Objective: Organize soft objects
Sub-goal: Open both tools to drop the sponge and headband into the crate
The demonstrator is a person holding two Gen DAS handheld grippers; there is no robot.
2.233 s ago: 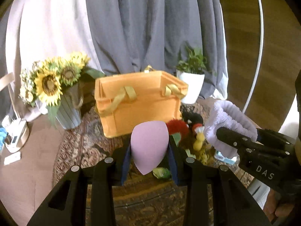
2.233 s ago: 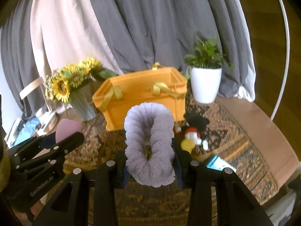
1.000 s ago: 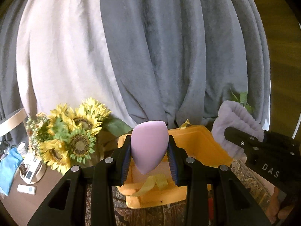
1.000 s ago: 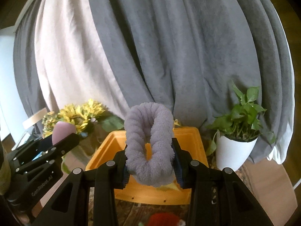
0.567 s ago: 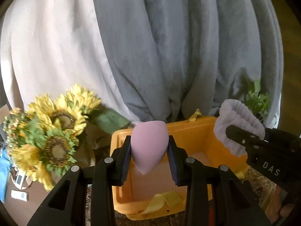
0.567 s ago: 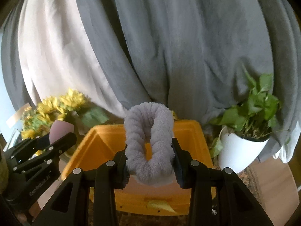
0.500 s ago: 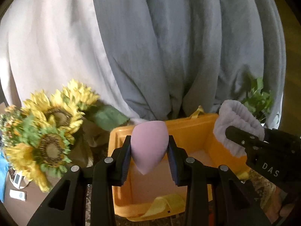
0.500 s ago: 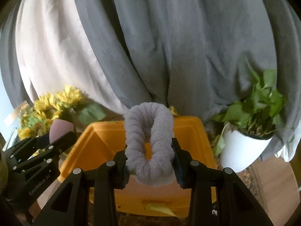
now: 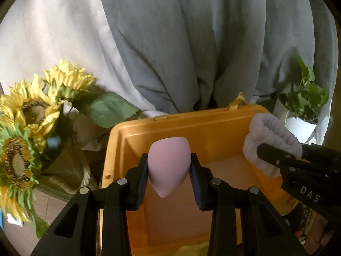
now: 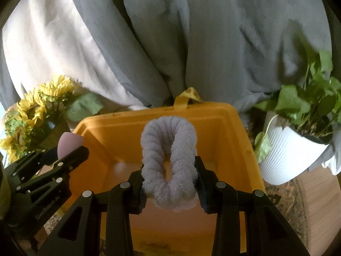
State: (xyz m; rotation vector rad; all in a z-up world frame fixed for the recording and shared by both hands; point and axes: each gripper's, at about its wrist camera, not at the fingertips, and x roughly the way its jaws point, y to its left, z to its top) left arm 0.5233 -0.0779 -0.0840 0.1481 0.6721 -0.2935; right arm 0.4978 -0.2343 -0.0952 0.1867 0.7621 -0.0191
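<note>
On the left, sunflowers (image 9: pixel 27 128) stand close beside the orange bin (image 9: pixel 191 123). The left tool (image 9: pixel 169 170) squeezes a pink sponge (image 9: pixel 168 164) over the bin's open top. The right tool (image 10: pixel 169 170) pinches a fluffy gray band (image 10: pixel 169 160) over the bin too. Let go too near the rim, and a soft thing could bounce out. The white plant pot (image 10: pixel 292 155) sits far right.

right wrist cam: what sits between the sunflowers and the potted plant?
The orange storage bin sits between the sunflowers and the potted plant; the right wrist view shows it best.
</note>
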